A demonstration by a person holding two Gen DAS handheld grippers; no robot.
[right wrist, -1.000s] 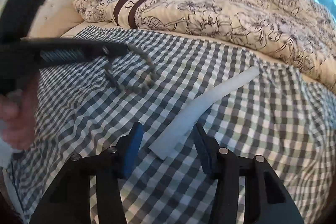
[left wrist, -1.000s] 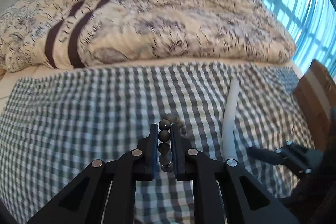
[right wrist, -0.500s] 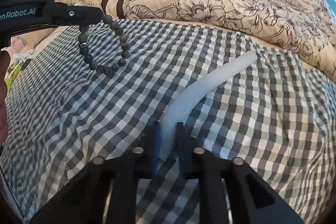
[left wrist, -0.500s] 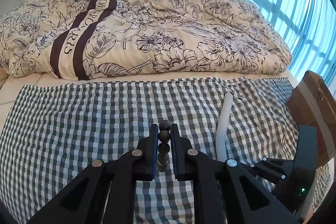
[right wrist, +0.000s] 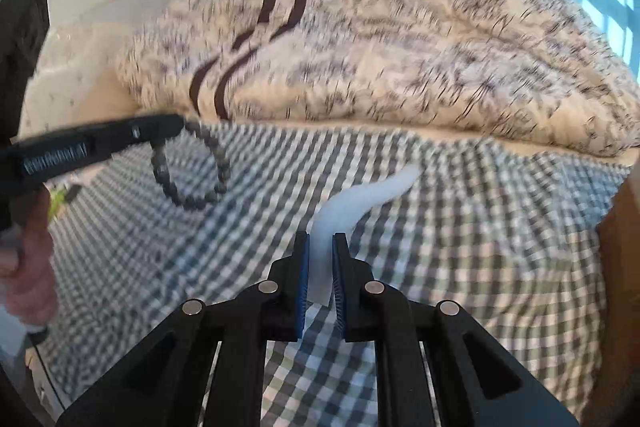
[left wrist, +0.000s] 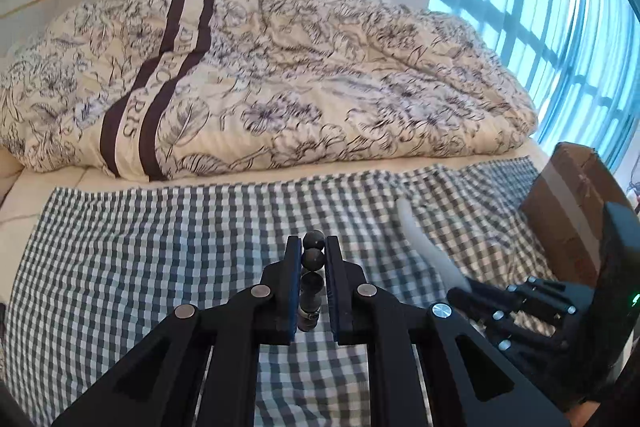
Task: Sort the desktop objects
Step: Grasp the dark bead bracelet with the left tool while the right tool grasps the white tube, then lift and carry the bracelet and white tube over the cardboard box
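Floral duvet (left wrist: 280,79) heaped across the back of the bed, now lower in my right view than half a second ago; that view is motion-blurred. Checked cloth (left wrist: 140,247) covers the near half. Brown cardboard box (left wrist: 576,203) sits at the cloth's right edge.

My right gripper (right wrist: 320,259) is pinching the near end of the white foam strip (right wrist: 360,195). Half a second ago the strip lay along the cloth; now its gripped end is raised and the far end curls away, whether clear of the cloth I cannot tell.

My left gripper (left wrist: 313,259) is pressed together on the dark bead bracelet (left wrist: 313,259), as before. In the right view the loop (right wrist: 192,171) hangs free above the cloth, left of the strip.
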